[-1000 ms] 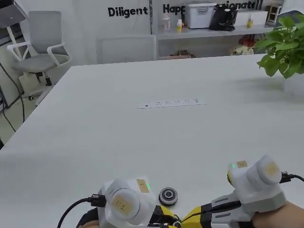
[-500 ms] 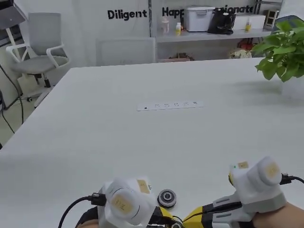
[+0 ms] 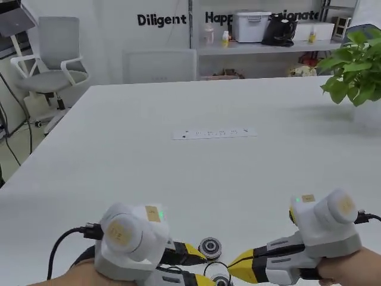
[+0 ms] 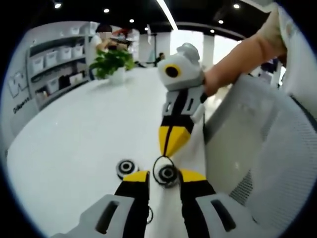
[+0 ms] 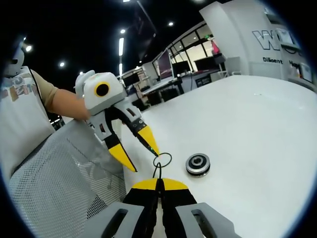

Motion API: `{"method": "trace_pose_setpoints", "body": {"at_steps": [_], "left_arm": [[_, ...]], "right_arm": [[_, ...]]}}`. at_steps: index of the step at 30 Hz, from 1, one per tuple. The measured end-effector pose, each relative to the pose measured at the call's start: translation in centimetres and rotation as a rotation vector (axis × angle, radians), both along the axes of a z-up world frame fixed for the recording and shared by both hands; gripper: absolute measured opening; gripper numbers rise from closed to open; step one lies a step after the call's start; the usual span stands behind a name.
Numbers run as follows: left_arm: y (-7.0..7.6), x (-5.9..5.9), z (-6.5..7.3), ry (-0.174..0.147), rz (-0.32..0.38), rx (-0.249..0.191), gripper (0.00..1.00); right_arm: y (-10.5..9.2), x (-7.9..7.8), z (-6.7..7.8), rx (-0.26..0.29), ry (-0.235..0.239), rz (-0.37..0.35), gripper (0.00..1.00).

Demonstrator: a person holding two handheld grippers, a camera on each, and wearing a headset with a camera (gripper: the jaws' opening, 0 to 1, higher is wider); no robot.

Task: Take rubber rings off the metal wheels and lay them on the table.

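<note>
Leftward is where the left gripper [image 3: 203, 268] has gone in the head view since a second ago. Its white body now sits further from the right gripper [image 3: 232, 268], and its yellow jaws now show, reaching in toward it. One wheel [image 3: 209, 246] lies where it was on the white table [image 3: 178, 179], just beyond the two sets of tips. A second wheel [image 3: 220, 279] has come into sight at the bottom edge, between the grippers. A power strip [image 3: 214, 132] lies well up the table and a plant [image 3: 354, 65] stands at the far right.

From the left gripper view, the left gripper [image 4: 165, 178] has its jaws apart, and the second wheel [image 4: 167, 173] shows in the gap between the yellow tips. Whether either tip touches it I cannot tell. The right gripper [image 4: 168, 151] comes in from above with its tips pinched together on a thin black rubber ring [image 4: 155, 167], which loops just above that wheel. The first wheel [image 4: 126, 167] rests on the table a little to the left.

From the right gripper view, the right gripper [image 5: 158, 184] is closed on a strand of the rubber ring [image 5: 168, 154], and the loop stands out just past its tips. The left gripper [image 5: 141, 159] reaches in with jaws spread, one tip right beside the loop. The first wheel [image 5: 198, 164] lies on the table near the ring, apart from it.
</note>
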State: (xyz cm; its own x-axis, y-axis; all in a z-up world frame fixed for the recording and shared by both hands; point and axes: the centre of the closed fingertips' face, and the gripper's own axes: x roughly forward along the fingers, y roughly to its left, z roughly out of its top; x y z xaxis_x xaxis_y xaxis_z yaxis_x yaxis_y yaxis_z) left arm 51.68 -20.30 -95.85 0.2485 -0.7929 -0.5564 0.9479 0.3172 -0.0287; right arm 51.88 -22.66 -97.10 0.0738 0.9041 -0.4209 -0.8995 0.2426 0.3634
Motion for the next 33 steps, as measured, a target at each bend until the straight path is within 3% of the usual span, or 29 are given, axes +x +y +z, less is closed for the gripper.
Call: {"method": "trace_pose_setpoints", "body": {"at_steps": [4,9,17,22,33], "left_arm": [[1.5,0.4,1.2,-0.009,0.041,-0.040,0.28],[3.7,0.6,1.8,-0.012,0.087,-0.054,0.32],[6.7,0.6,1.8,-0.003,0.162,-0.073,0.38],[7.9,0.3,1.4,0.005,0.201,-0.079,0.42],[10.3,-0.1,0.5,0.019,0.259,-0.074,0.47]], "right_arm": [[0.5,-0.1,0.6,0.010,-0.005,0.009,0.00],[1.6,0.1,1.4,0.020,-0.007,0.022,0.00],[3.8,0.5,2.0,0.034,-0.014,0.031,0.00],[5.4,0.7,1.3,0.022,-0.010,0.045,0.00],[7.1,1.5,-0.8,-0.034,0.003,0.019,0.00]]}}
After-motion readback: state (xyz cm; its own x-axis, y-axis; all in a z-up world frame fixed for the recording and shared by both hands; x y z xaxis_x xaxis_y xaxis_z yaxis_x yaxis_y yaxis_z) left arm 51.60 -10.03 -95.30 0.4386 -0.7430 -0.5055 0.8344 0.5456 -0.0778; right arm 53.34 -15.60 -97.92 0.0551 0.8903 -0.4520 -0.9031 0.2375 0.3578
